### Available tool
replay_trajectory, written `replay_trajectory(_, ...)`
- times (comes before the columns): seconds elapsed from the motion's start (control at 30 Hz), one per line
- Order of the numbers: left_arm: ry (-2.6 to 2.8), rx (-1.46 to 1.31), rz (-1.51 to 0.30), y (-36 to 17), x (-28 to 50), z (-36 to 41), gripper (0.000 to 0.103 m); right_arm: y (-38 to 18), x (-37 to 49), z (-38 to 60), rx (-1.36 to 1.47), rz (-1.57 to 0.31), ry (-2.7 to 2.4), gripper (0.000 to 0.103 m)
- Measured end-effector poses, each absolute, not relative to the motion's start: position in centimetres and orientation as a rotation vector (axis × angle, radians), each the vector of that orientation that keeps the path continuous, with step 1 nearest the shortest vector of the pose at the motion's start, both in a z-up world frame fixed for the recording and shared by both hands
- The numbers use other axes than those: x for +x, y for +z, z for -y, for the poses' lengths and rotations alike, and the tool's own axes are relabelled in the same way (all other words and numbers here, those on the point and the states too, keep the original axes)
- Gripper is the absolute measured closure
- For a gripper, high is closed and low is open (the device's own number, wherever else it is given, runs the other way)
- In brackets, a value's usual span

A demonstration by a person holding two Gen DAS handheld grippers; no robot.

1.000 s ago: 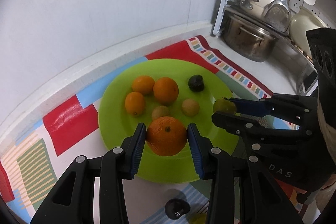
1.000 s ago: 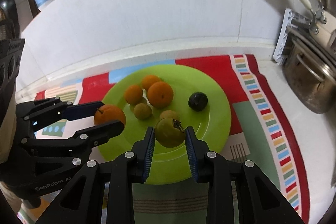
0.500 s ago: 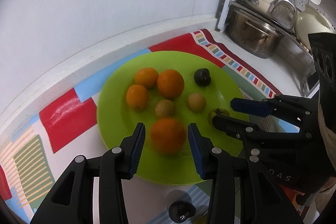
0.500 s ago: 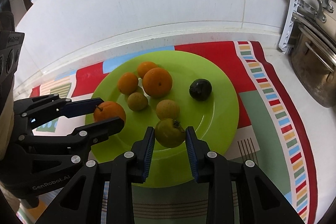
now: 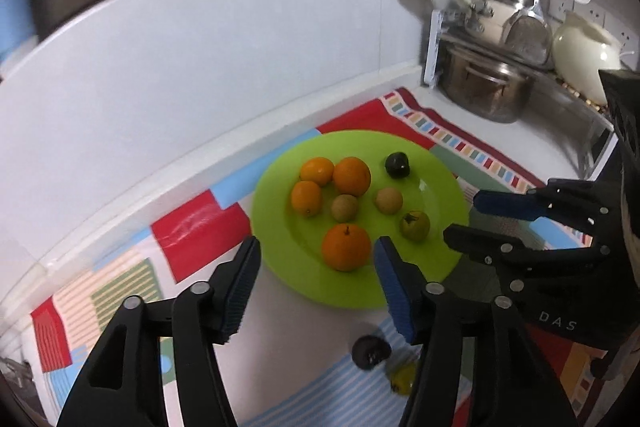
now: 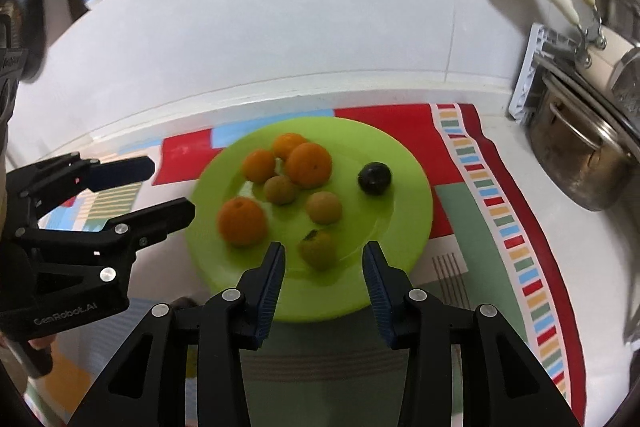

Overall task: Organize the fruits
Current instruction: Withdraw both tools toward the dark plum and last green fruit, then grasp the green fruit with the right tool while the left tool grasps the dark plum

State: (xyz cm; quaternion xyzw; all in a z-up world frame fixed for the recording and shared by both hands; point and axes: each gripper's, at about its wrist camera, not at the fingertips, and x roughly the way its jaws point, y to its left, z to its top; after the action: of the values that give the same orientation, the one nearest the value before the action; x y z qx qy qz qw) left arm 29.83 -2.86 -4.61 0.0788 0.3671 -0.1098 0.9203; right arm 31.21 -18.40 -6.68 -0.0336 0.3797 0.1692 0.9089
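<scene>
Left gripper: jaws had just been opening and stood apart, gripping nothing; the large round orange lay free on the plate between the blue pads, touching neither.

Right gripper: jaws had also just been opening, apart and empty; the small green fruit with a dark stem cap sat loose on the plate just ahead of the gap.

Round lime-green plastic plate rested on a patchwork cloth of red, blue and striped panels. On it, 3 smaller oranges clustered at 11 o'clock, 2 tan-green fruits near centre, 1 dark purple fruit at 1 o'clock.

Off the plate at 6 o'clock, a second dark fruit lay on the cloth.

A steel pot stood well apart at 2 o'clock.
</scene>
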Motion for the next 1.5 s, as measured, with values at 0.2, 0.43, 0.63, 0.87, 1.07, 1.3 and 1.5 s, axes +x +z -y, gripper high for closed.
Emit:
replay_trajectory(0.2, -0.199, 0.139, -0.712, -2.9, 26.7, 1.5, 0.037, -5.4, 28.4, 17.2, -0.065, -0.76, 0.407, 0.062)
replay_trajectory(0.43, -0.171, 0.133, -0.685, -2.6, 23.6, 0.3, 0.034, -5.5, 26.1, 15.2, -0.08, -0.764, 0.473, 0.062)
replay_trajectory(0.63, -0.158, 0.131, -0.703, -3.7, 22.1, -0.5, 0.032, -6.7, 25.1, 14.0, -0.08, -0.802, 0.511, 0.062)
replay_trajectory(0.87, -0.151, 0.12, -0.75, -5.7, 21.5, -1.4, 0.032, -8.9, 24.8, 13.1, -0.089, -0.87, 0.541, 0.062)
replay_trajectory(1.07, -0.145, 0.125, -0.789, -7.3, 21.4, -1.8, 0.032, -10.3, 24.9, 12.4, -0.104, -0.913, 0.555, 0.062)
replay_trajectory(1.3, -0.155, 0.114, -0.823, -8.5, 21.9, -2.0, 0.032, -11.8, 25.5, 12.1, -0.113, -0.963, 0.555, 0.062)
replay_trajectory(1.5, -0.168, 0.108, -0.847, -9.3, 22.2, -1.9, 0.032, -12.5, 25.9, 11.9, -0.115, -0.976, 0.557, 0.062)
